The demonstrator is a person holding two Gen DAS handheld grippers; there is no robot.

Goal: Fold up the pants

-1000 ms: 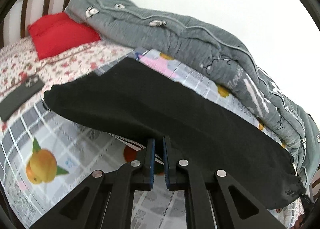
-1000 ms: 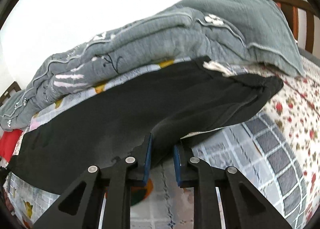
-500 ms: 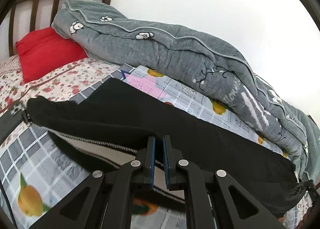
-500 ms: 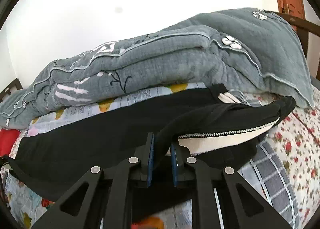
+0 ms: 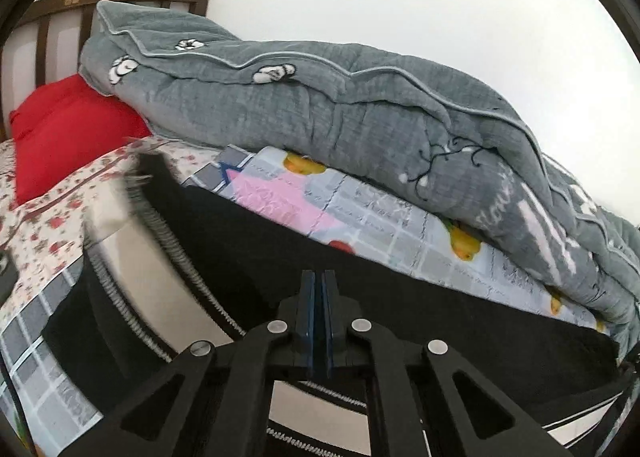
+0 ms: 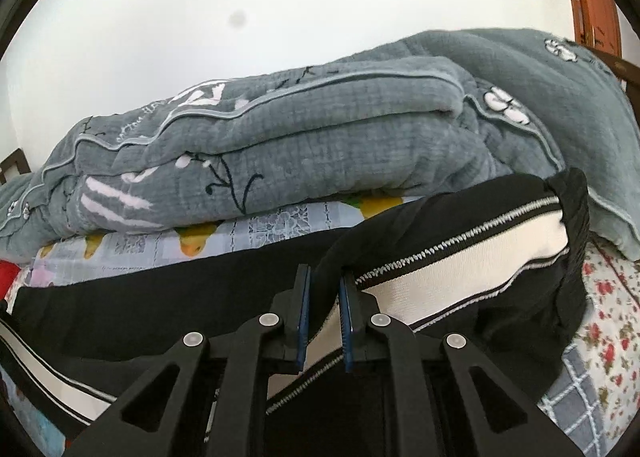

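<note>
Black pants (image 5: pixel 400 297) with a white side stripe (image 5: pixel 136 257) lie lengthwise on the bed, below the grey quilt. My left gripper (image 5: pixel 318 285) is shut on a lifted edge of the black cloth, and the stripe curls away to its left. In the right wrist view the same pants (image 6: pixel 160 305) are doubled over, with the white stripe (image 6: pixel 460 269) turned up on the right. A fold of black fabric is pinched between the pads of my right gripper (image 6: pixel 324 285), which is shut on it. The lower part of the pants is hidden under both grippers.
A bulky grey quilt (image 5: pixel 320 105) runs along the wall behind the pants. A red pillow (image 5: pixel 68 129) and a wooden headboard (image 5: pixel 52 29) sit at the left. The fruit-print checked mat (image 5: pixel 360 209) and floral sheet (image 6: pixel 612 317) lie underneath. A brown door (image 6: pixel 592 9) stands at the far right.
Both grippers have carried the near edge of the pants toward the quilt, folding it over. The white stripe, hidden a second ago, now shows, and the quilt looms closer.
</note>
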